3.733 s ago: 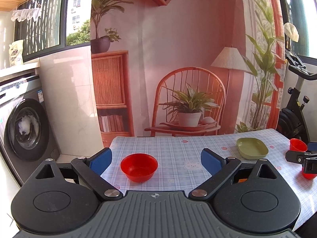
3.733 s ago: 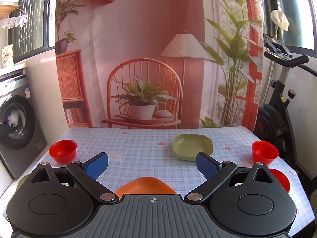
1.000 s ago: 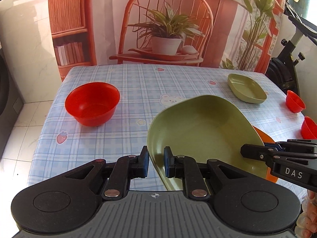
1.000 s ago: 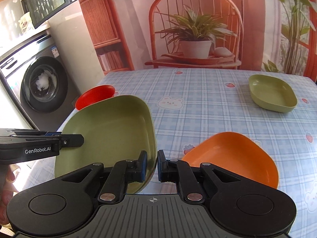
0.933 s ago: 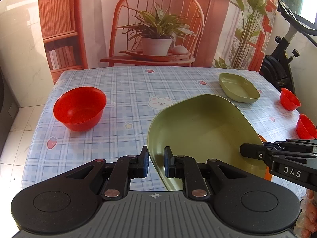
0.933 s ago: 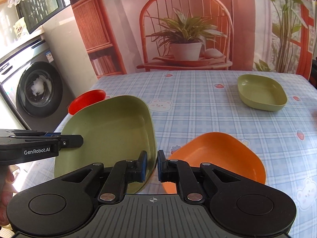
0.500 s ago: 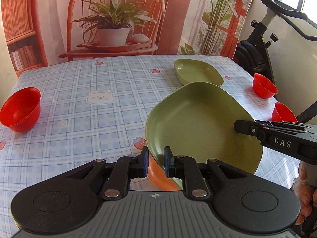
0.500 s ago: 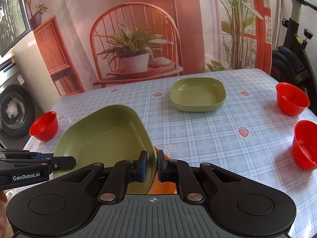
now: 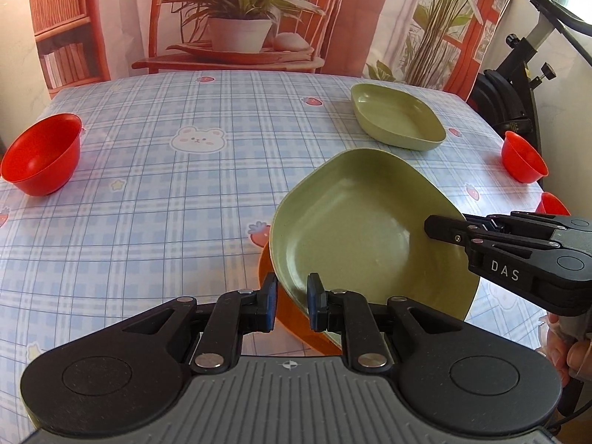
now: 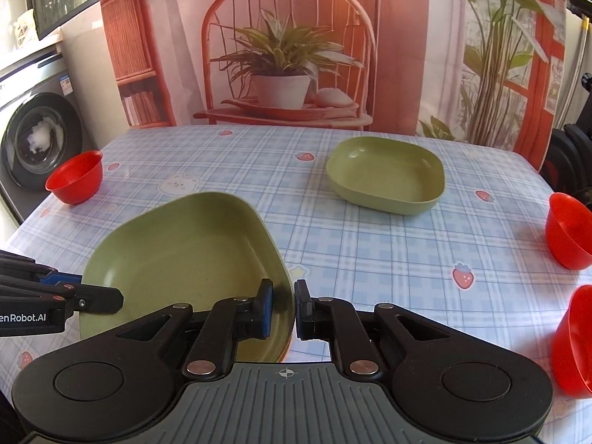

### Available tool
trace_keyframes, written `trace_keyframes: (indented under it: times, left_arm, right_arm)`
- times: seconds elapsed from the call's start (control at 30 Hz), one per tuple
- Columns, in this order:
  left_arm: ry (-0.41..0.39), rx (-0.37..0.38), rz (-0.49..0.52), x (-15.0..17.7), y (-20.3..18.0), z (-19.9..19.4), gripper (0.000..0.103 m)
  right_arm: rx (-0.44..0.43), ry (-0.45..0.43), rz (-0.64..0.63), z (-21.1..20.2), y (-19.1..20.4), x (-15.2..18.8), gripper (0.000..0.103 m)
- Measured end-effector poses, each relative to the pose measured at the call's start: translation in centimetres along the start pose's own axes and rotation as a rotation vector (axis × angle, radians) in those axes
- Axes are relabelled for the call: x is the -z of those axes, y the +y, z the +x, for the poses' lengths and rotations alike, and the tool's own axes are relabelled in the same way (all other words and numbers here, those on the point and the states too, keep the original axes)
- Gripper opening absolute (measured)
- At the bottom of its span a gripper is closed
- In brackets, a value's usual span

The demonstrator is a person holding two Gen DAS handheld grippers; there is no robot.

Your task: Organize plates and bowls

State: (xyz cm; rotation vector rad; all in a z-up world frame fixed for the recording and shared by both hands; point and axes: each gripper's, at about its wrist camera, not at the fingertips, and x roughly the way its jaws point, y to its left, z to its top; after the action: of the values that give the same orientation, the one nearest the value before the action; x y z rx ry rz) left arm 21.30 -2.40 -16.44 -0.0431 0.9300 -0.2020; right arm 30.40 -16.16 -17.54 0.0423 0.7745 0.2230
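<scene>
Tablecloth [image 9: 155, 199] bears orange plate [image 9: 281, 309]; unseen rightward.

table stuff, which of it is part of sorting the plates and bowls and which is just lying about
Part of the job:
- big green plate, held by left gripper and right gripper
- orange plate beneath it
- second green plate
- red bowls

Just lying about:
- washing machine
- exercise bike
</scene>
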Motion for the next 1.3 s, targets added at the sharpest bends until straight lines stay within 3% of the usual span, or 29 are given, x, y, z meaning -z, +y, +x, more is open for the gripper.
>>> trace_keyframes:
  times: [0.87,1.13,1.3]
  left_arm:
    - [-0.006,-0.002,0.012,0.9,-0.5,0.0,0.026]
    - [-0.002,0.063,-0.074,0.9,1.0,-0.6,0.034]
    - [-0.045,0.031,-0.073,0.4,1.2,-0.9,0.034]
  right_arm:
    - [0.047,0.032,-0.072,1.9,0.7,1.1,0.014]
    - [0.074,0.027,-0.067,1.9,0.2,1.5,0.015]
    - [0.08,0.013,-0.028,1.4,-0.1,1.6,0.016]
